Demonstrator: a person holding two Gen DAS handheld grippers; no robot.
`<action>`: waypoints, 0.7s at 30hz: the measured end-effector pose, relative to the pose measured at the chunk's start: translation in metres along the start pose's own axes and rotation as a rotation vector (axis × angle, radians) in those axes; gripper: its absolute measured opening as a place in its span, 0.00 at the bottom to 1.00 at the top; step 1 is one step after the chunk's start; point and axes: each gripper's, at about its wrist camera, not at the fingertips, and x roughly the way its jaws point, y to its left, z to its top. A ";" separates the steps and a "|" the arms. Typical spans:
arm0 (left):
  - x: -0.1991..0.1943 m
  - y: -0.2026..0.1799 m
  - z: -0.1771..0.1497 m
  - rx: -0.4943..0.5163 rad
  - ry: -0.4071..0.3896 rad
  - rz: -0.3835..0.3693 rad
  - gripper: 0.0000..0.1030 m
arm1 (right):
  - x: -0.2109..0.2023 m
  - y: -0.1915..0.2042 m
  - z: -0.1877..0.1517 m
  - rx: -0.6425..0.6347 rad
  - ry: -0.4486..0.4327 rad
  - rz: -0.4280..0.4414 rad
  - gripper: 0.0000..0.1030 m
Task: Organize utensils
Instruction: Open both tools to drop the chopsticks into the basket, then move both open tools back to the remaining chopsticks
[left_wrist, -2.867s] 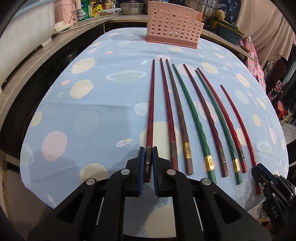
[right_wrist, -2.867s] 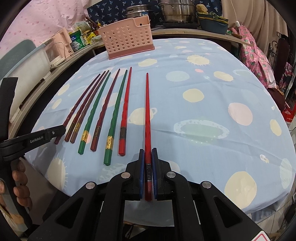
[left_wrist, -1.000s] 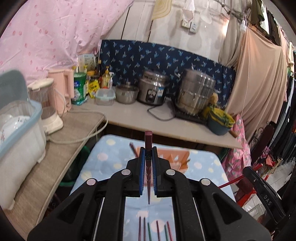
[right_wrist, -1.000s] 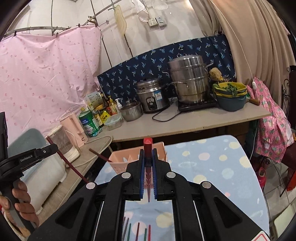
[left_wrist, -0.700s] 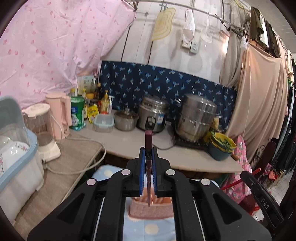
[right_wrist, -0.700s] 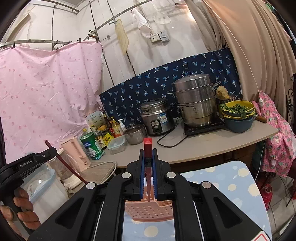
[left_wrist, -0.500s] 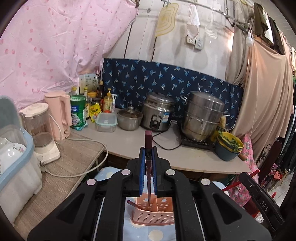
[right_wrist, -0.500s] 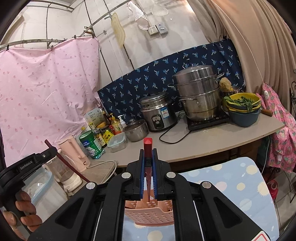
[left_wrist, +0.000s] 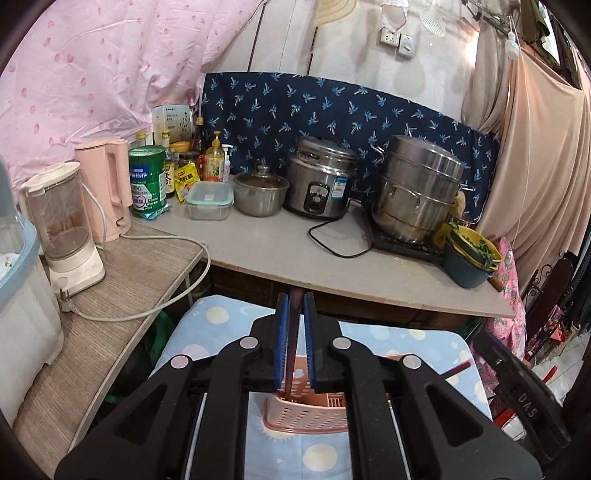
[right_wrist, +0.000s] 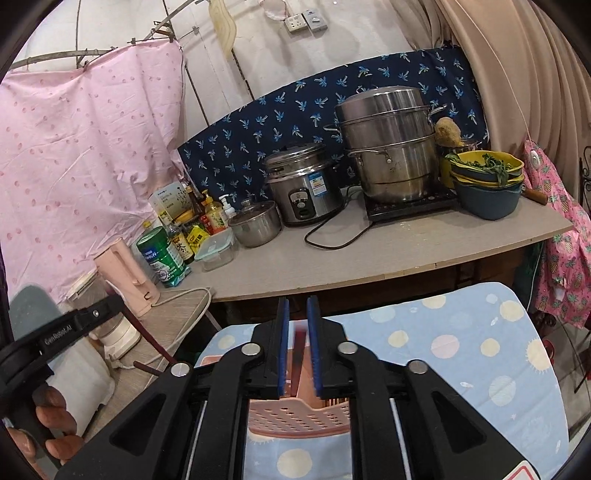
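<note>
A pink perforated basket (left_wrist: 314, 417) stands on the blue dotted tablecloth (left_wrist: 218, 328), right under both grippers; it also shows in the right wrist view (right_wrist: 295, 417). My left gripper (left_wrist: 294, 332) has parted slightly around a dark red chopstick (left_wrist: 293, 332) that hangs tip-down into the basket. My right gripper (right_wrist: 297, 343) is open, and a bright red chopstick (right_wrist: 300, 350) stands loose between its jaws, lower end in the basket. The other gripper shows at each view's edge.
Behind the table runs a counter (left_wrist: 277, 251) with a rice cooker (left_wrist: 319, 184), a steamer pot (left_wrist: 417, 188), a small pot, bowls (left_wrist: 471, 258), bottles, a pink kettle (left_wrist: 109, 184) and a blender (left_wrist: 62, 225). A power cord (left_wrist: 129, 314) lies on the left side shelf.
Both grippers came down over the basket. The right jaws opened and let go of the bright red chopstick, which slid down. The left jaws opened slightly and the dark red chopstick dropped lower.
</note>
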 end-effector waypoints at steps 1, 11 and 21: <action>0.001 0.001 -0.002 0.000 0.005 0.005 0.10 | -0.001 -0.001 0.000 0.001 -0.002 -0.001 0.17; -0.013 -0.001 -0.010 0.007 0.000 0.008 0.25 | -0.031 0.005 -0.005 -0.019 -0.025 0.014 0.19; -0.050 -0.005 -0.044 0.050 0.022 0.011 0.25 | -0.077 0.020 -0.045 -0.084 -0.008 0.014 0.20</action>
